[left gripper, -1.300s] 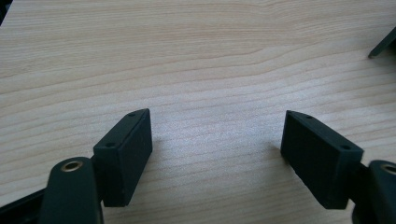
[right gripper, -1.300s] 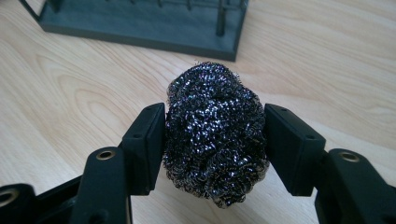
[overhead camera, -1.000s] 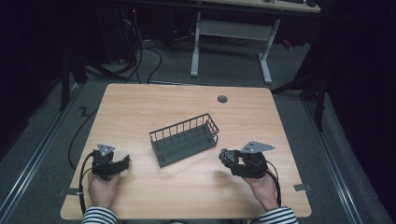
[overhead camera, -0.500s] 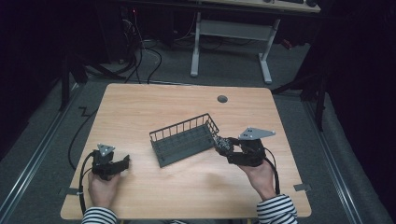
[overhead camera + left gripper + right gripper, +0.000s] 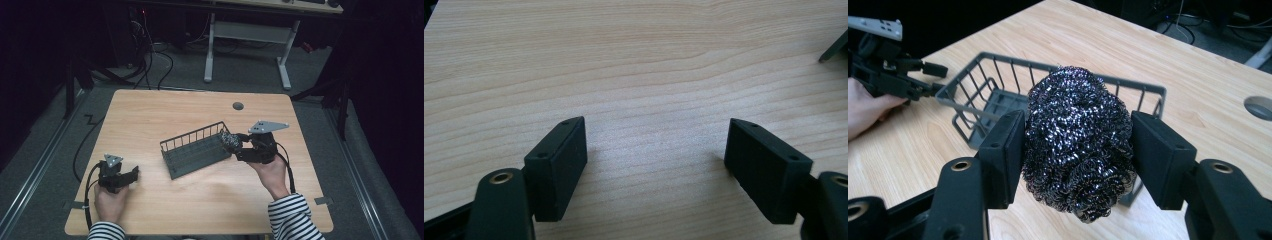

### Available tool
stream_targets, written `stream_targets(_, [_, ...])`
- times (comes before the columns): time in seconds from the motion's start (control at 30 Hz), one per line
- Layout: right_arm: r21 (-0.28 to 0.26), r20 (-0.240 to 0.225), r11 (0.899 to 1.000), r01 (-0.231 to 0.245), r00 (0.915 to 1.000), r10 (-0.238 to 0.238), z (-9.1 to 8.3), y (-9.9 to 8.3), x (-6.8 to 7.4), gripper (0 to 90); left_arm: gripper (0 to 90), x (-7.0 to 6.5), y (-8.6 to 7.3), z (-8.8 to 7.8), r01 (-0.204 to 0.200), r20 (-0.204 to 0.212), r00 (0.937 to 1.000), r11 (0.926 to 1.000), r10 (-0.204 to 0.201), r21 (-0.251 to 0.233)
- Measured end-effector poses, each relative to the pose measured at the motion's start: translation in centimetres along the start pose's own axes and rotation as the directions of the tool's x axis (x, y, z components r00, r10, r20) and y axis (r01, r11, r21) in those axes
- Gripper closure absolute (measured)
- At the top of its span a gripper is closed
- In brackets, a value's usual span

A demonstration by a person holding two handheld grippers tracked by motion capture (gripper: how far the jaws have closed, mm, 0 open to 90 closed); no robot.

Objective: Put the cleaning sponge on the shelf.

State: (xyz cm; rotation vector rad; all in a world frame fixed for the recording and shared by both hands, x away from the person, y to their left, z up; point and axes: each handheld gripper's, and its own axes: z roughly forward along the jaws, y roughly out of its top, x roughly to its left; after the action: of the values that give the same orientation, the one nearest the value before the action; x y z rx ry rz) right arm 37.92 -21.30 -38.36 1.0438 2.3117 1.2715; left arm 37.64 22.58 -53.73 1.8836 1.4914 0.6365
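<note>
Here the right gripper (image 5: 1078, 145) clenches a steel wool scourer (image 5: 1078, 145), a dark, glittering ball of coiled wire, bulging between the pads, raised at the grey wire basket (image 5: 998, 95)'s near end.

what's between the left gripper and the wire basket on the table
Nothing: in the high view, bare wood table lies between the open left gripper and the wire basket.

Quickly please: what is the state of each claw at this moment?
Left claw: open, holding nothing, above the table.
Right claw: closed on the steel wool scrubber, near the wire basket.
</note>
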Motion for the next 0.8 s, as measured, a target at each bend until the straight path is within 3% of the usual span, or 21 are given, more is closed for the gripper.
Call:
stream_targets(0.3, [0.02,0.0,1.0,0.021,0.9998,-0.021,1.7,1.7,0.2,41.4,25.3,0.1,0.0,0.0,0.003,0.003,1.0,1.0,-0.003,-0.002])
stream_targets(0.8, [0.109,0.04,0.994,0.023,0.9988,-0.027,6.8,3.2,0.0,41.0,25.3,0.1,0.0,0.0,0.01,0.008,0.9999,0.9999,-0.01,-0.004])
